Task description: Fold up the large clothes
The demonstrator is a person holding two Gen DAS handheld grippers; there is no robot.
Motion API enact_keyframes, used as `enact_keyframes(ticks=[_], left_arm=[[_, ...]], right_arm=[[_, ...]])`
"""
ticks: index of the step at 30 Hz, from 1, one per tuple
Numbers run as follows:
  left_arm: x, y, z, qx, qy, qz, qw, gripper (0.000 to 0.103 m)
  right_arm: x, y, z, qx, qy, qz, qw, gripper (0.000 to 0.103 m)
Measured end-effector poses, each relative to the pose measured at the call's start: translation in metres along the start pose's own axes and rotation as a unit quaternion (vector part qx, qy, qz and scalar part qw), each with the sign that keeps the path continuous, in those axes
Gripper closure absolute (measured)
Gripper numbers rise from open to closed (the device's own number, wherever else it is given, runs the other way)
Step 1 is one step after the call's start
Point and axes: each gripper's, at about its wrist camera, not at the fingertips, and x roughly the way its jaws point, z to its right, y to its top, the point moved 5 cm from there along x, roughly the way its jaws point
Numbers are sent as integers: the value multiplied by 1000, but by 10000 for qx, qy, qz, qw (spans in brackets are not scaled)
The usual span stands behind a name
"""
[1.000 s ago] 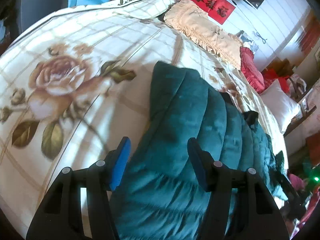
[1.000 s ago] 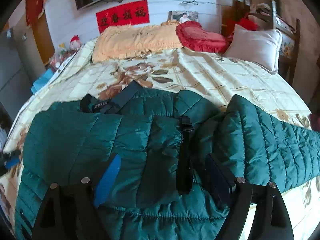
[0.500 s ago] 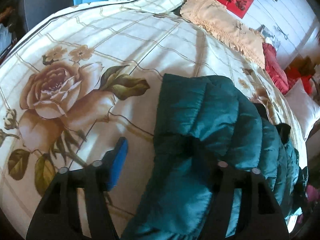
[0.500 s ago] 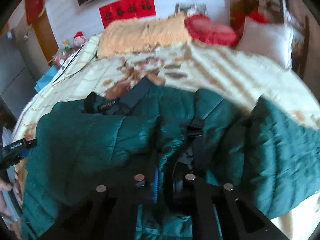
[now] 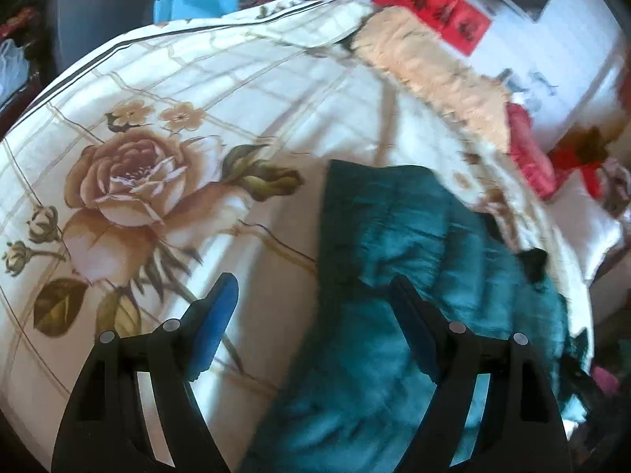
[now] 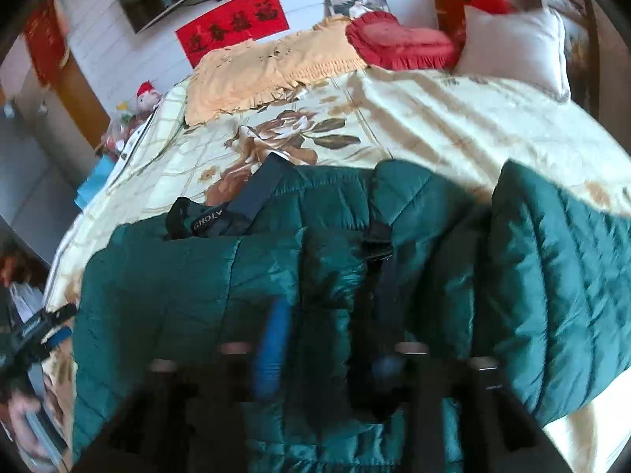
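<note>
A dark green quilted puffer jacket (image 6: 276, 276) lies spread on a floral bedspread (image 6: 434, 126). One sleeve (image 6: 560, 291) lies out to the right. Its dark collar (image 6: 221, 216) points toward the pillows. In the left wrist view the jacket's edge (image 5: 394, 236) lies along the bed. My left gripper (image 5: 311, 303) is open, its right finger over the jacket, its left finger over bare bedspread (image 5: 157, 157). My right gripper (image 6: 331, 339) is blurred, jaws apart, low over the jacket's middle by a black strap (image 6: 378, 244). It holds nothing I can see.
A tan fringed pillow cover (image 6: 268, 67), a red cushion (image 6: 398, 39) and a white pillow (image 6: 516, 47) lie at the head of the bed. A red banner (image 6: 232, 35) hangs on the wall. A hand holding the left gripper (image 6: 35, 335) shows at the far left.
My right gripper was shut half a second ago and its jaws now stand apart. My left gripper shifted left off the jacket's edge, and the jacket fabric dropped from its jaws.
</note>
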Motion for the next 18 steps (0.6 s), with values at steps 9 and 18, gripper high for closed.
enact_keyframes(ticks=[9, 18], left_arm=[[19, -18, 37, 734, 302, -61, 9968, 23], [28, 10, 30, 187, -270, -121, 9994, 23]], right_arm=[[19, 15, -51, -1003, -591, 489, 9920, 85], [25, 3, -15, -995, -1020, 218, 9896, 94]])
